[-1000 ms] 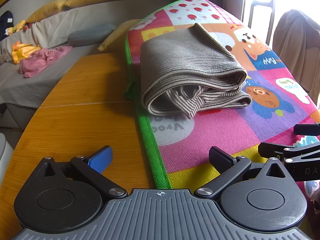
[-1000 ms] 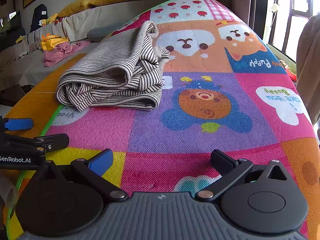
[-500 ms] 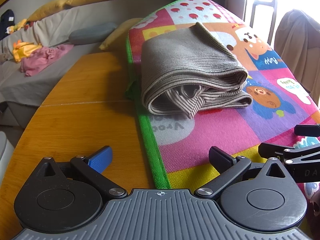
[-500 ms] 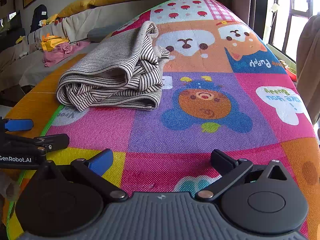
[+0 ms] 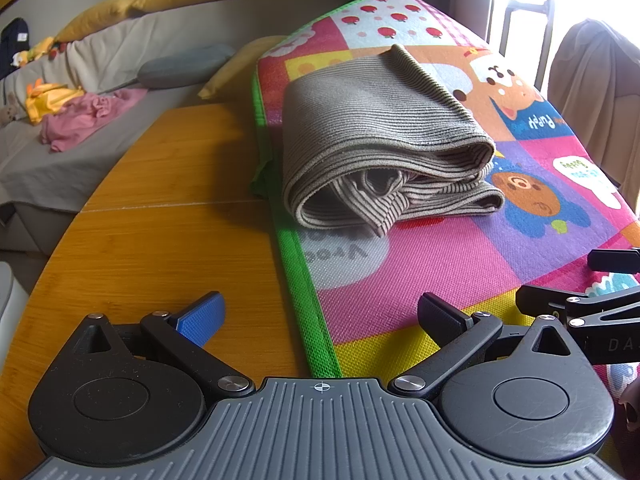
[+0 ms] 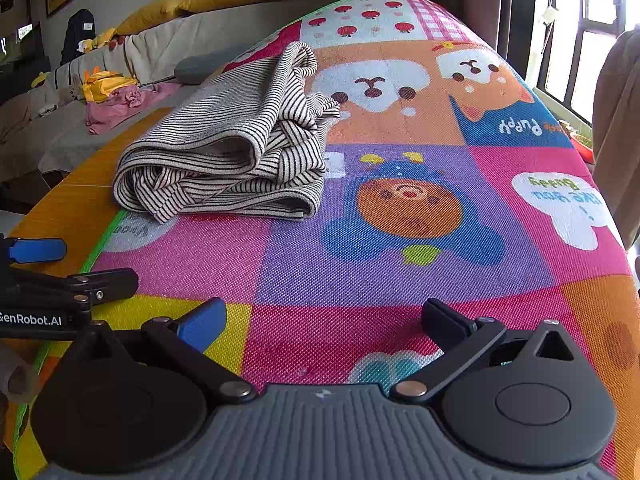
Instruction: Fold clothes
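Note:
A striped grey-and-white garment (image 5: 380,148) lies folded in a bundle on the colourful cartoon play mat (image 5: 460,264), near the mat's green left edge. It also shows in the right wrist view (image 6: 228,160). My left gripper (image 5: 320,316) is open and empty, low over the table and mat edge, well short of the garment. My right gripper (image 6: 324,320) is open and empty over the mat's near part. Each gripper shows at the other view's side: the right gripper (image 5: 592,300) and the left gripper (image 6: 60,272).
The mat covers the right part of a wooden table (image 5: 172,216). A grey sofa (image 5: 100,80) with yellow cushions and pink clothes (image 5: 84,116) stands to the left. A chair draped with beige cloth (image 5: 596,92) stands at the right by a window.
The left wrist view has shifted slightly, so the folded garment sits a touch lower and further right. The right gripper and the garment have not moved.

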